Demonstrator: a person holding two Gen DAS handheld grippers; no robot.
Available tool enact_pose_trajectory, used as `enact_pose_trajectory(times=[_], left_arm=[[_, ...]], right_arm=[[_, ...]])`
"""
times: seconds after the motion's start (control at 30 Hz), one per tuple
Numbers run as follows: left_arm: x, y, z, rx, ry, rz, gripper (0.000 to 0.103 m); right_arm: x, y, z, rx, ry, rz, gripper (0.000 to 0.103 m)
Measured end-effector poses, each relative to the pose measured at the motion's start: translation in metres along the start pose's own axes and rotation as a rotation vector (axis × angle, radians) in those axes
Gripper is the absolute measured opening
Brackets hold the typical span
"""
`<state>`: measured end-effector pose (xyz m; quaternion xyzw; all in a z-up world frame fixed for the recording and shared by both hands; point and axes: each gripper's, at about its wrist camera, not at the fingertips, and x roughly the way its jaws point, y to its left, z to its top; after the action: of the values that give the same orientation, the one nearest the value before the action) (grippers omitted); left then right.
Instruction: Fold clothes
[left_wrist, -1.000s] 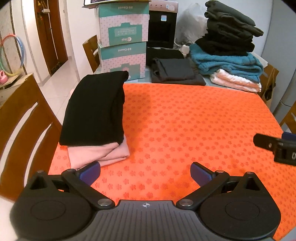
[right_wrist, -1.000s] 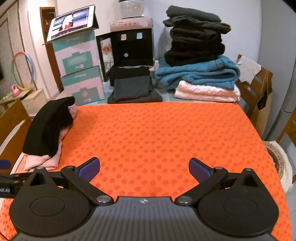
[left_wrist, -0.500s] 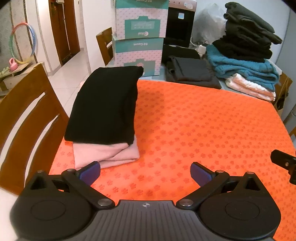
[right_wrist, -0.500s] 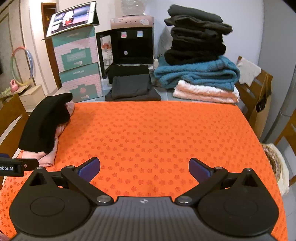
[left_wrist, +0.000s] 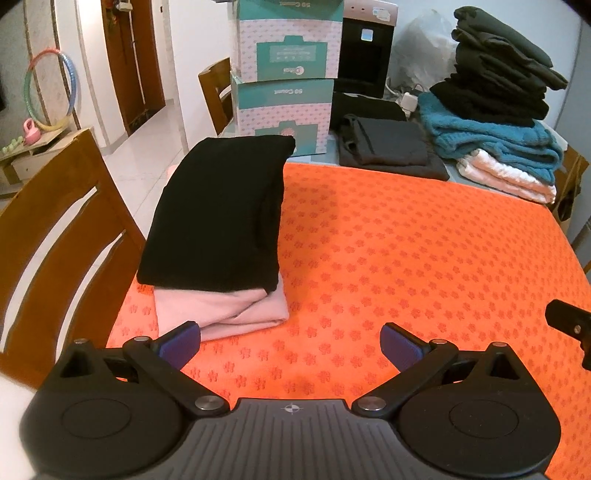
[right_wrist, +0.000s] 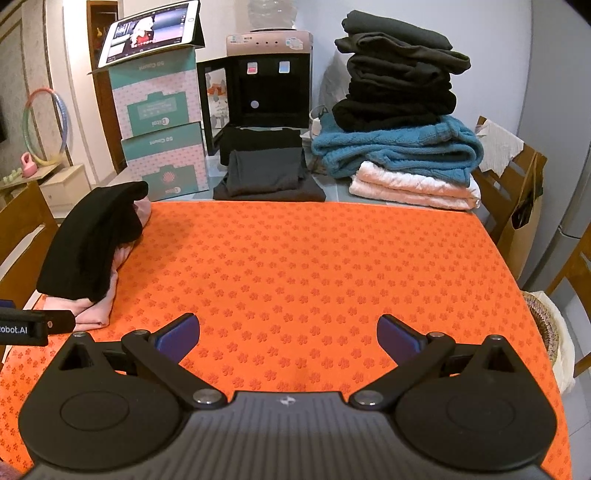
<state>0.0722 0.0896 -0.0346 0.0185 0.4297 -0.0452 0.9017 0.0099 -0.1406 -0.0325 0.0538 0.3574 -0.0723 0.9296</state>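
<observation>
A tabletop under an orange mat printed with small flowers (right_wrist: 314, 266) fills both views, its middle bare. At the left of the frame sits a folded black garment (left_wrist: 218, 214) stacked on a folded pale pink garment (left_wrist: 229, 310), close to the mat's left edge beside a brown wooden chair back (left_wrist: 55, 236). At the upper right of the right wrist view rises a tall pile of dark folded clothes on a teal knit and a white one (right_wrist: 399, 122), with a low pile of dark grey clothes (right_wrist: 266, 173) at upper centre. The left gripper (left_wrist: 290, 341) and right gripper (right_wrist: 288, 332) both hover with fingers spread wide, holding nothing. The risk I see: pulling a piece from the tall pile could topple it, and nudging the left stack could push it off the edge.
</observation>
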Motion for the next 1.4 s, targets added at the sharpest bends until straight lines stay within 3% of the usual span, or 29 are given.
enact_pose_trajectory(times=[1.4], left_arm=[[0.0054,0.0006,-0.0009,0.015,0.033,-0.001,0.103]], right_arm=[[-0.0064,0.0074,-0.006,-0.016,0.011,-0.008,0.103]])
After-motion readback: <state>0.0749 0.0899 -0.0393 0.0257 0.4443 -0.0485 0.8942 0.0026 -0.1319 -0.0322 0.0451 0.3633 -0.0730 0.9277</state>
